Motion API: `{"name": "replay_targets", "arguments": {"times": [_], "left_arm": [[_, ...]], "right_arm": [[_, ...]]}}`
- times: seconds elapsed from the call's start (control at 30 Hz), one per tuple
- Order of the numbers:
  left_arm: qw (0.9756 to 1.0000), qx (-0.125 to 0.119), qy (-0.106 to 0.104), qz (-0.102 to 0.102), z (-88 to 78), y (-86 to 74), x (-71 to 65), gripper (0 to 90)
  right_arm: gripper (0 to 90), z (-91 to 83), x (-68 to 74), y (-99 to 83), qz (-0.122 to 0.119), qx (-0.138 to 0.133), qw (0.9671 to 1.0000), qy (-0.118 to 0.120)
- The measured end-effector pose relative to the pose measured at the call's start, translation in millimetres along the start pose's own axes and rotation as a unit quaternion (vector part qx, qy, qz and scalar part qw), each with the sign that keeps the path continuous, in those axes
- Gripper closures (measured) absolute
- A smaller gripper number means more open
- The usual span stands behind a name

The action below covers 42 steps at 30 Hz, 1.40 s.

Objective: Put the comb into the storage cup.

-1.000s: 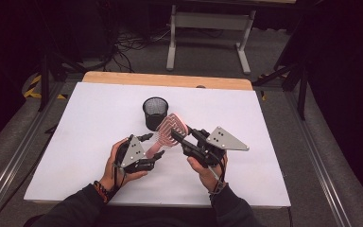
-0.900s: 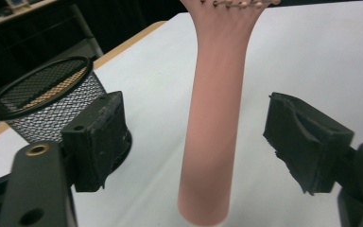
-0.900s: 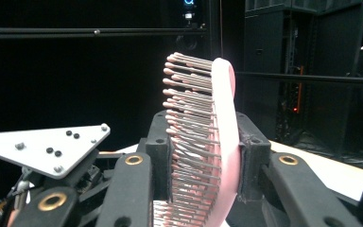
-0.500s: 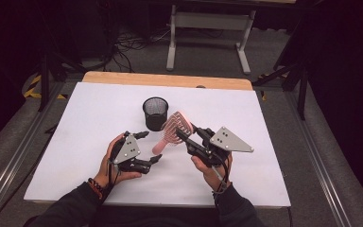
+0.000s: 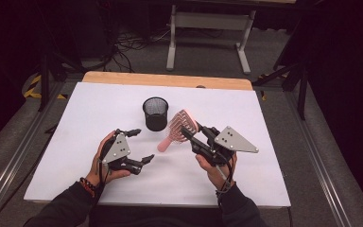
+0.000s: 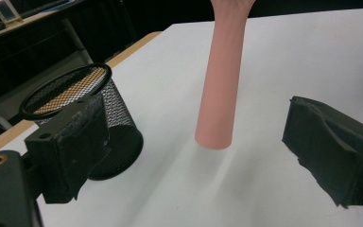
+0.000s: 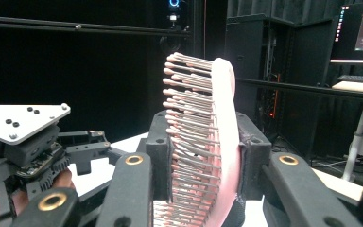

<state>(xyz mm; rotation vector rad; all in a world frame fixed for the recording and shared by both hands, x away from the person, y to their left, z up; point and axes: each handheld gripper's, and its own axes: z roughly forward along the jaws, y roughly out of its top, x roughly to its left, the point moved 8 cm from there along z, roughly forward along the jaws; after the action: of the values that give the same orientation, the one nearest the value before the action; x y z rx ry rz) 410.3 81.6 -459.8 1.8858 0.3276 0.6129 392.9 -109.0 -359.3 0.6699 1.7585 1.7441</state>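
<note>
The right gripper (image 5: pixel 192 135) is clamped on the bristled head of the pink hairbrush (image 5: pixel 178 130), holding it tilted above the white surface (image 5: pixel 264 179) with the handle end pointing down just beside the black mesh cup (image 5: pixel 155 113). The left gripper (image 5: pixel 139 145) has just been opening and has drawn back from the handle; its 2 jaws now stand apart with nothing between them. That reads as a handover done, leaving 1 grip to lower the brush into the cup. Open room lies on every side; the surface's edges are well apart from both hands.
</note>
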Motion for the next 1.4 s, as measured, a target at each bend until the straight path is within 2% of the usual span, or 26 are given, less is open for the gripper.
{"name": "replay_targets", "arguments": {"times": [0.27, 0.43, 0.67, 1.07, 1.23, 1.4], "left_arm": [[1.0, 0.0, 0.002, 0.006, -14.5, -7.8, 6.7, 6.7], [1.0, 0.0, 0.004, 0.002, -23.0, -12.6, 10.1, 6.6], [0.9999, 0.005, 0.014, 0.004, -37.1, -20.2, 16.6, 6.6], [0.9996, 0.016, 0.024, -0.007, -56.3, -36.4, 20.3, 6.6], [0.9994, 0.017, 0.022, -0.019, -62.3, -42.8, 20.9, 6.5], [0.9994, 0.022, 0.02, -0.019, -65.3, -47.2, 20.0, 6.3]], "right_arm": [[64.6, -4.3, -5.5, 1.7, -0.002, -0.002, 1.0, -0.008], [64.6, -5.5, -8.2, 2.2, -0.007, -0.002, 0.9999, -0.013], [64.6, -7.0, -10.5, 2.8, -0.007, -0.002, 0.9998, -0.017], [64.6, -9.2, -14.5, 9.7, -0.014, -0.01, 0.9996, -0.024], [64.6, -10.9, -19.3, 17.3, -0.017, -0.018, 0.9992, -0.03], [64.5, -11.3, -22.6, 22.3, -0.019, -0.023, 0.9989, -0.035]]}}
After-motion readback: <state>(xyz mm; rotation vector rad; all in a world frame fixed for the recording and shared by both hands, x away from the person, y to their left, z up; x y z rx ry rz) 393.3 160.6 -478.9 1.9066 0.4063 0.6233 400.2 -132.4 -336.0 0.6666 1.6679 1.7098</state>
